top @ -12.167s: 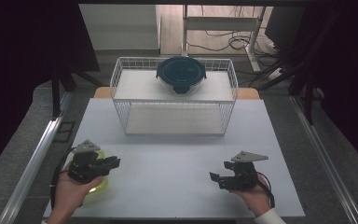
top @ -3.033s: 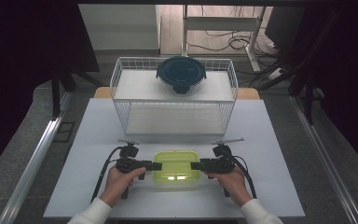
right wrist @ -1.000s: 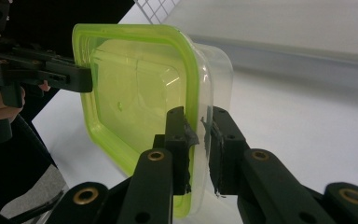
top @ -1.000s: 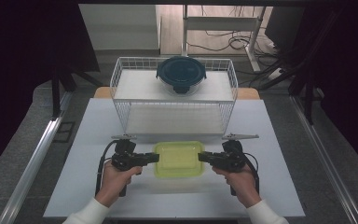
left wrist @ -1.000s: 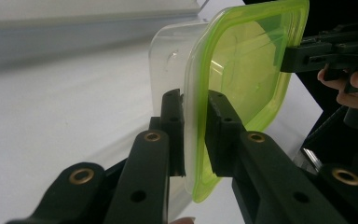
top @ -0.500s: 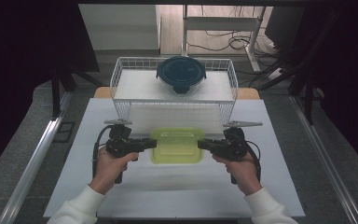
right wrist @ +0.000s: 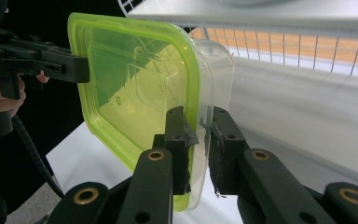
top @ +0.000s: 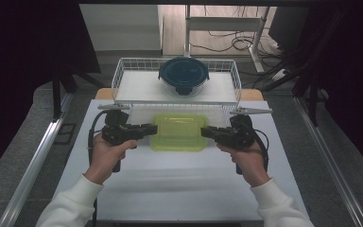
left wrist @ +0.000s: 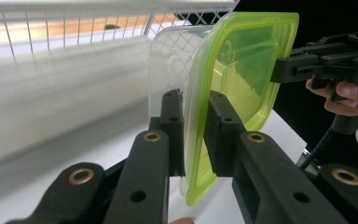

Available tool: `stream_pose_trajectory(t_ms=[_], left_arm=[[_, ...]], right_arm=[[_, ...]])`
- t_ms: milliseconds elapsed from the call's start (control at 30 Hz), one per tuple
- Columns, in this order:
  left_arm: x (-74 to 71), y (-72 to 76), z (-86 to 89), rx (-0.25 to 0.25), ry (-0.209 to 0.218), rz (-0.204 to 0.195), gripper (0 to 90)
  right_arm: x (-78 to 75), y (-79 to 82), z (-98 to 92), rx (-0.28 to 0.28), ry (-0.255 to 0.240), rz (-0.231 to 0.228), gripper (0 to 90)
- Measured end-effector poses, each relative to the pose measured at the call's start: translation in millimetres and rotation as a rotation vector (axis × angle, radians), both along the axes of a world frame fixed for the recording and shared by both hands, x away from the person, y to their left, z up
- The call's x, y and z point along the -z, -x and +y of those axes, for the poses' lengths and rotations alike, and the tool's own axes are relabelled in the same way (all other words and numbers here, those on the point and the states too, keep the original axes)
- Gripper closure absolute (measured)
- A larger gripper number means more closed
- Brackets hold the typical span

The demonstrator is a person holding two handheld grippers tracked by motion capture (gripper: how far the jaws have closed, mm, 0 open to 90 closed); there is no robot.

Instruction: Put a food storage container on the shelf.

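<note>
A clear plastic container with a green lid [top: 179, 132] is held above the white counter [top: 179, 189], just in front of the near wall of a white wire basket [top: 123, 75]. Its long axis runs left to right and the lid faces up. The left gripper [top: 144, 130] is clamped on the container's left edge, its jaws pinching the lid rim and the clear wall beneath, as is seen closely in the left gripper view [left wrist: 193, 135]. The right gripper [top: 211, 132] is clamped on the opposite, right edge, its jaws likewise pressed on rim and wall [right wrist: 200, 140]. Each gripper is held in a hand with a white sleeve. Inside the basket, toward its far side, a round glass container with a dark blue lid [top: 184, 74] is seen, well apart from the green-lidded one.
</note>
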State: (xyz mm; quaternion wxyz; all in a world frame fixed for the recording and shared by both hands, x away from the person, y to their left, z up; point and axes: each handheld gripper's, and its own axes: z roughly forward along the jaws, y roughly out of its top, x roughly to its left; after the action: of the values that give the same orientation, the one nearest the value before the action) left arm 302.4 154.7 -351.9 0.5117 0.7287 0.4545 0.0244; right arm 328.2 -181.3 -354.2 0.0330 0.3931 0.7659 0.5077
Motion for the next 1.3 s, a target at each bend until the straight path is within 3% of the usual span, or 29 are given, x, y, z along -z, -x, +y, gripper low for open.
stream_pose_trajectory(t_ms=[400,733,900,1300], left_arm=[[-31.6,-10.9,2.6,0.003,0.013,-0.052,79.5],[-70.9,-30.7,5.1,-0.005,-0.002,-0.112,79.6],[-81.3,-41.7,6.7,-0.005,-0.005,-0.12,79.6],[-106.2,-78.7,10.8,0.022,0.043,-0.11,79.7]], right_arm=[[-34.9,-9.6,0.9,-0.006,-0.007,-0.062,77.7],[-73.2,-29.5,4.1,-0.001,-0.012,-0.111,77.8],[-87.2,-40.7,5.7,0.0,-0.016,-0.124,77.8],[-119.9,-68.2,6.2,0.003,-0.021,-0.14,77.8]])
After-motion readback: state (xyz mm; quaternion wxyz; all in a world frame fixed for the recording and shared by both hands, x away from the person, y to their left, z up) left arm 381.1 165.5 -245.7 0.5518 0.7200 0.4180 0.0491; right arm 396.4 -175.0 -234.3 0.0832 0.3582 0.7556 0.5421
